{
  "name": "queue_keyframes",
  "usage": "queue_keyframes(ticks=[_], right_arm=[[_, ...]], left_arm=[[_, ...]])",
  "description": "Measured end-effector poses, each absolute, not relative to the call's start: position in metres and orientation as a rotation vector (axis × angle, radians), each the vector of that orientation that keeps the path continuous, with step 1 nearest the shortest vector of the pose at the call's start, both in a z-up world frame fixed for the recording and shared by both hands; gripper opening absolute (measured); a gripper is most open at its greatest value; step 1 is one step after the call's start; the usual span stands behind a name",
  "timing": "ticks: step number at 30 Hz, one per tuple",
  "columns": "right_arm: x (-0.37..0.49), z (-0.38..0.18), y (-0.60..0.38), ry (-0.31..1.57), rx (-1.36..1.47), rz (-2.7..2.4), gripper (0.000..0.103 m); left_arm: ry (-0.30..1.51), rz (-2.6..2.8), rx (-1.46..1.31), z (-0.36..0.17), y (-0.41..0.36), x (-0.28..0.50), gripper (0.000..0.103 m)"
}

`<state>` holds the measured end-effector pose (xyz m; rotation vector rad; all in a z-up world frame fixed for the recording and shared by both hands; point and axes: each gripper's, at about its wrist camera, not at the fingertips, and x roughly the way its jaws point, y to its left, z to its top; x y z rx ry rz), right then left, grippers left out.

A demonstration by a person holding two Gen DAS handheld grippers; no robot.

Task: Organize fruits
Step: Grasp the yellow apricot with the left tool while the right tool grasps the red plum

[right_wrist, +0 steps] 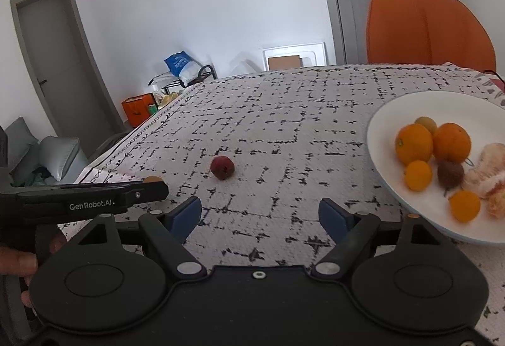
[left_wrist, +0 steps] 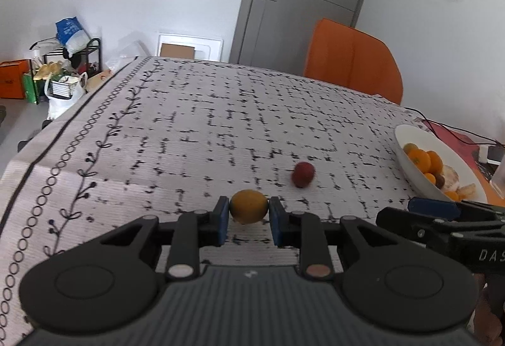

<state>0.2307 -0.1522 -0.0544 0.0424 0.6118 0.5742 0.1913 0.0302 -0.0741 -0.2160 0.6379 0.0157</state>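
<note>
Currently a yellow-orange fruit (left_wrist: 248,206) is pinched between the blue pads (left_wrist: 222,215) of the left gripper (left_wrist: 248,219), both pads pressed against its sides; whether it is lifted or touching the tablecloth (left_wrist: 189,131) cannot be told. Just ahead of those jaws and slightly to their right, a small red fruit (left_wrist: 303,174) is seen lying loose on the cloth. Further right, a white plate (left_wrist: 407,163) is seen with fruit in it. The right gripper (right_wrist: 260,215) is held with its jaws spread wide and nothing between them, only cloth below. In the right wrist view the same red fruit (right_wrist: 222,167) is placed ahead of the jaws, nearer the left finger, well apart from both pads. To the right of the right finger the plate (right_wrist: 383,131) is seen close by, loaded with oranges (right_wrist: 414,143), smaller orange fruits (right_wrist: 418,175), a dark brown fruit (right_wrist: 450,174) and peeled segments (right_wrist: 492,185) at its far right.
</note>
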Motion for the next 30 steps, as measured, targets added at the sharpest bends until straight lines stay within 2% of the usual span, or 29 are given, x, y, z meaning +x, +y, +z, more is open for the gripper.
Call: queue_keyframes(ticks=[11, 16, 22, 30], right_arm=[[0.24, -0.049, -0.129, 0.609, 0.032, 0.626, 0.074], [0.249, -0.05, -0.12, 0.625, 0.035, 0.644, 0.062], [0.256, -0.051, -0.108, 0.627, 0.031, 0.664, 0.055], [0.267, -0.051, -0.093, 0.638, 0.016, 0.672, 0.051]], left_arm=[[0.619, 0.078, -0.222, -0.07, 0.053, 0.181, 0.025], [0.604, 0.103, -0.225, -0.066, 0.063, 0.174, 0.025], [0.596, 0.132, -0.235, -0.063, 0.078, 0.168, 0.025], [0.59, 0.148, -0.243, -0.063, 0.09, 0.164, 0.025]])
